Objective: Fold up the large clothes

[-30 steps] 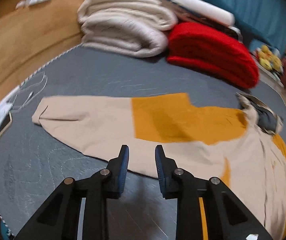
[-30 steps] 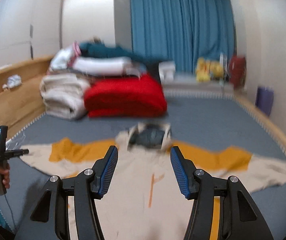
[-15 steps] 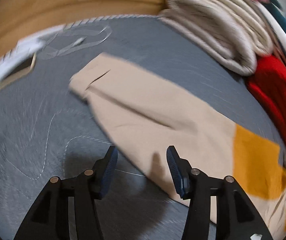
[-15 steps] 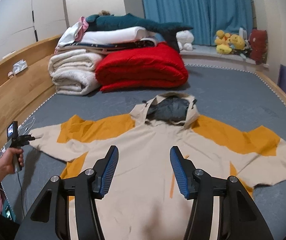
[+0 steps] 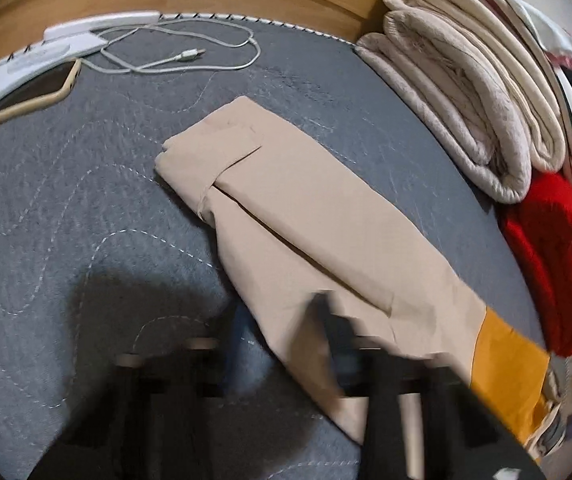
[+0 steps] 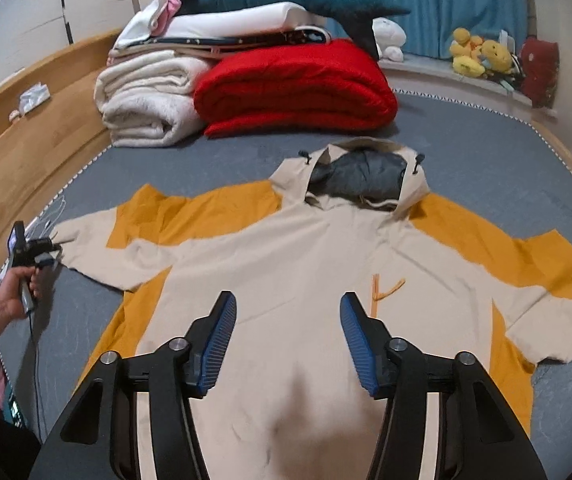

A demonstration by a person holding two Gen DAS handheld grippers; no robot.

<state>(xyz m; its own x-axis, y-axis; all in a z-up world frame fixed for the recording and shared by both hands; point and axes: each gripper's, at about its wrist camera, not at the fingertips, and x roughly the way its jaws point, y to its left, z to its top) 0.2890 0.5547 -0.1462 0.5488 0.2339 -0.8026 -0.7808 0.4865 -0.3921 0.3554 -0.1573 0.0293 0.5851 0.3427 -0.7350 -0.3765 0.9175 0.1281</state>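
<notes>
Grey quilted bed [image 6: 485,160] serves as the folding surface, w/ the jacket [image 6: 286,248] spread flat, front up, hood at the far end and both sleeves out wide so each can be folded in turn.

Right claw [image 6: 287,340] hovers just above the jacket's lower body, released. Its jaws have just been closing a bit, w/ nothing between them; prob. waiting to pin or lift the hem.

Left claw [image 5: 282,344] is badly blurred. It has just snapped closed, and the near edge of the left sleeve [image 5: 305,208] runs between its fingers, so I read it as clenched on that edge, ready to carry the sleeve inward. The cuff lies ahead of it, slightly left.

Folded blankets [image 6: 293,88] are stacked well beyond both claws, out of the way.
</notes>
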